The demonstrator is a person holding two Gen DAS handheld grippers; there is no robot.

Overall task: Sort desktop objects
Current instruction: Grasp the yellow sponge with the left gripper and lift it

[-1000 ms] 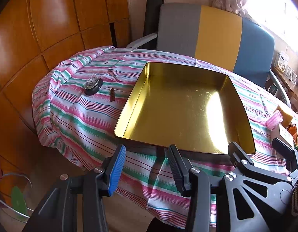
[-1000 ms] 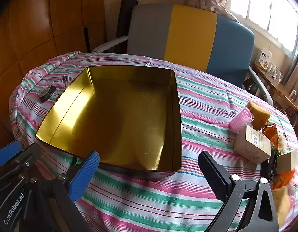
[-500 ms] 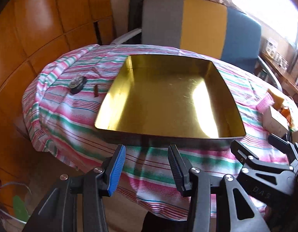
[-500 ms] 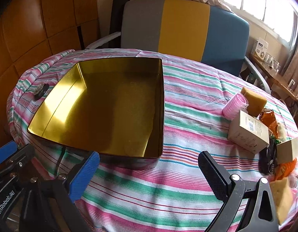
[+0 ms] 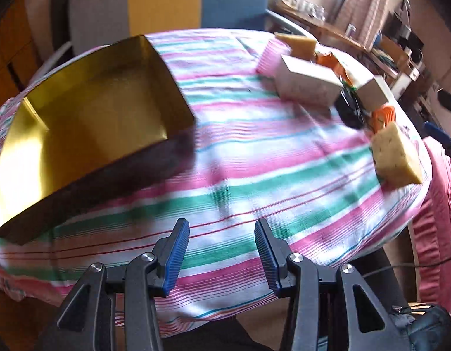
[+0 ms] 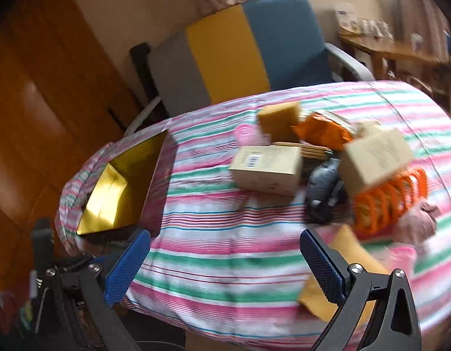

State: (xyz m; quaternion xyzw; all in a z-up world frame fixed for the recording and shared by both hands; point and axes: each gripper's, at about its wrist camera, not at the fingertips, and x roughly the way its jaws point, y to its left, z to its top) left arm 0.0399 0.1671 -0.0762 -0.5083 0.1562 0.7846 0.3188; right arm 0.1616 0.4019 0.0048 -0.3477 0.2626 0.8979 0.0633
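A gold tin tray (image 5: 93, 122) lies on the left of the striped tablecloth (image 5: 254, 152) and holds nothing. My left gripper (image 5: 221, 234) hovers over the cloth's near edge, open, nothing between its blue pads. A blurred pile lies to the right: a white box (image 5: 304, 83), a yellow sponge (image 5: 397, 158), an orange comb-like piece (image 5: 383, 117). My right gripper (image 6: 225, 239) stands wide open in front of that pile. There I see a pale box (image 6: 266, 169), a cardboard box (image 6: 374, 158), a sponge (image 6: 279, 120), an orange bag (image 6: 321, 131), a pink roller (image 6: 245, 134) and the tin (image 6: 117, 196) at far left.
A grey, yellow and blue chair (image 6: 240, 44) stands behind the round table. A dark grey object (image 6: 324, 187) and a pink cloth lump (image 6: 418, 222) lie in the pile. Another yellow sponge (image 6: 351, 260) sits by my right finger. A cluttered wooden shelf (image 5: 342, 32) runs along the right.
Both views have swung right, off the tin and toward the pile at the table's right side, with strong motion blur. Both grippers have rolled. Their jaws look as far apart as before.
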